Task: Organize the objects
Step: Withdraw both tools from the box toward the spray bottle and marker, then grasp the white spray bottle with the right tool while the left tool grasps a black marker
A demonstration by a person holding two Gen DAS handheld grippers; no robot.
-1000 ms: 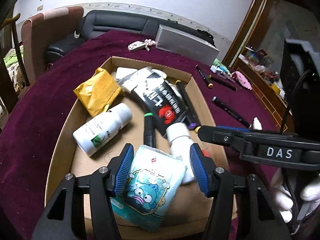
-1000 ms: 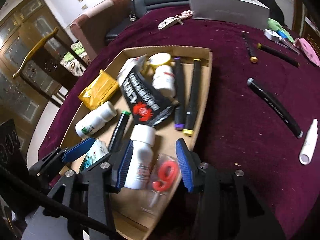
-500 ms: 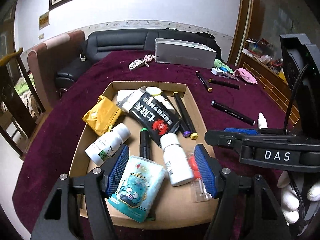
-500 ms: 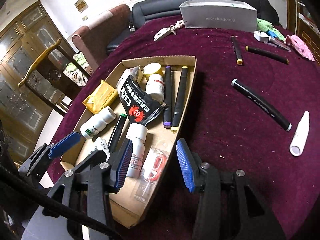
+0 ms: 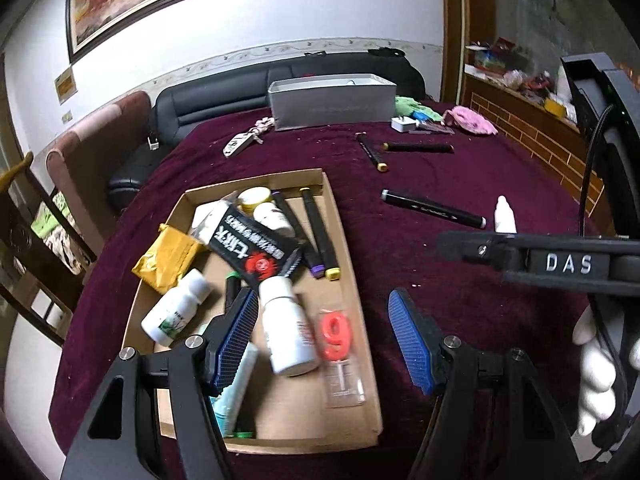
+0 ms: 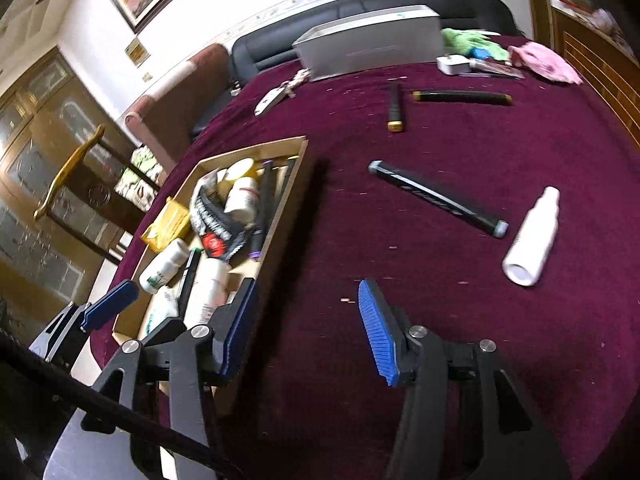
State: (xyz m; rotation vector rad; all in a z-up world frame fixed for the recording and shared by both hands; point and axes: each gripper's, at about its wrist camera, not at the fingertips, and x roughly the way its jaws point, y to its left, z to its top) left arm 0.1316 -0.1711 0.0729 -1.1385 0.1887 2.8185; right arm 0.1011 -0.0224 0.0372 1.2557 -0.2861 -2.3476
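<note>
On maroon cloth [image 6: 440, 320], three black markers [image 6: 438, 198] and white bottle [image 6: 530, 236] remain outside filled cardboard tray [image 5: 352, 280]; both grippers [image 5: 322, 344] [image 6: 306, 328] apart, empty.

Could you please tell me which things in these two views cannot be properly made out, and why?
- Blue packet: left wrist view, mostly hidden behind the left gripper finger.
- Green marker: left wrist view, covered by the black pouch and the finger.
- Print on the white bottle: motion blur, unreadable.
- Tray near corner: right wrist view, hidden behind the right gripper.
- Lettering on the grey box: too small.
</note>
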